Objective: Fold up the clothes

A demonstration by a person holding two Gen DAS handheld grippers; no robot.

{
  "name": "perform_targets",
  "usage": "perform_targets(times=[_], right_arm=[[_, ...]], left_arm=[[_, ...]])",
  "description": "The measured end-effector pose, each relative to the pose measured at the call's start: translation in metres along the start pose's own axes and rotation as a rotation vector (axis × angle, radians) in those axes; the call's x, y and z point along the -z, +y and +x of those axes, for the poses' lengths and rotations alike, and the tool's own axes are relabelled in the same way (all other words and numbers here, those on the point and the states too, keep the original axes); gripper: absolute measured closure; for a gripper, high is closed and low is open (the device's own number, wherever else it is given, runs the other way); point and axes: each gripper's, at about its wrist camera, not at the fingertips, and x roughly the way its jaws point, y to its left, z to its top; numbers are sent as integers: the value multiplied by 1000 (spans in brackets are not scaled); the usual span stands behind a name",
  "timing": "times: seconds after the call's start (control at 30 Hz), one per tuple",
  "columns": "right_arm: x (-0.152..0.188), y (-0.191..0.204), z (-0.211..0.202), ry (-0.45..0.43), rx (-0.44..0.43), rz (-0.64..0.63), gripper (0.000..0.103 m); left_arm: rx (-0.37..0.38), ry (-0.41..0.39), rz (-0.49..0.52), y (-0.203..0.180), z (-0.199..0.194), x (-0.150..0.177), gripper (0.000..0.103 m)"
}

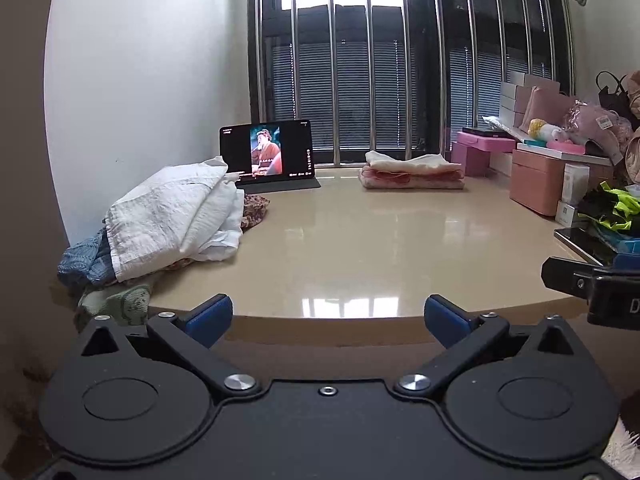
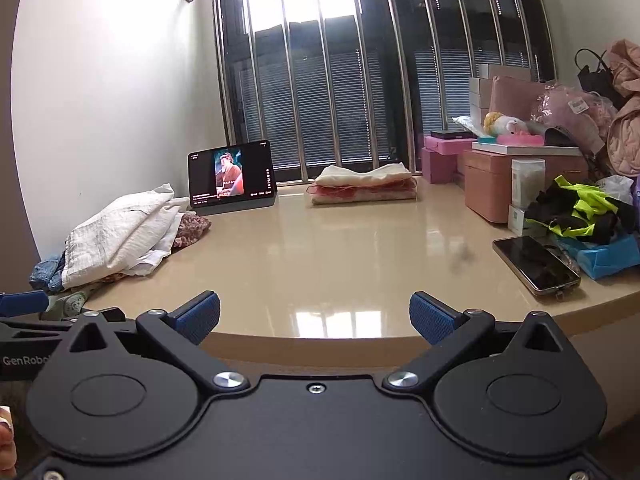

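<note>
Both grippers' fingers (image 1: 328,316) (image 2: 315,314) spread apart at table (image 2: 320,248) edge, middle bare

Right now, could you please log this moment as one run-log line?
left gripper: open, empty | right gripper: open, empty | unfolded pile: left, untouched | folded stack: by window | table: bare middle

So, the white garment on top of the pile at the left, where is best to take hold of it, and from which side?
Probably grip the white garment at its loose lower edge facing the table front, coming from the right, over bare table. That edge hangs free and folded; the wall blocks the left. The left hand-held gripper is open and nearest.
</note>
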Motion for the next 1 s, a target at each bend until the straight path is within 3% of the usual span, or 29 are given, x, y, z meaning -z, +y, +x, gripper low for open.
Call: perform_targets(times=[1.0], right_arm=[[3, 1, 2, 23, -1, -2, 1]], left_arm=[[7, -3, 16, -2, 0, 2, 0]])
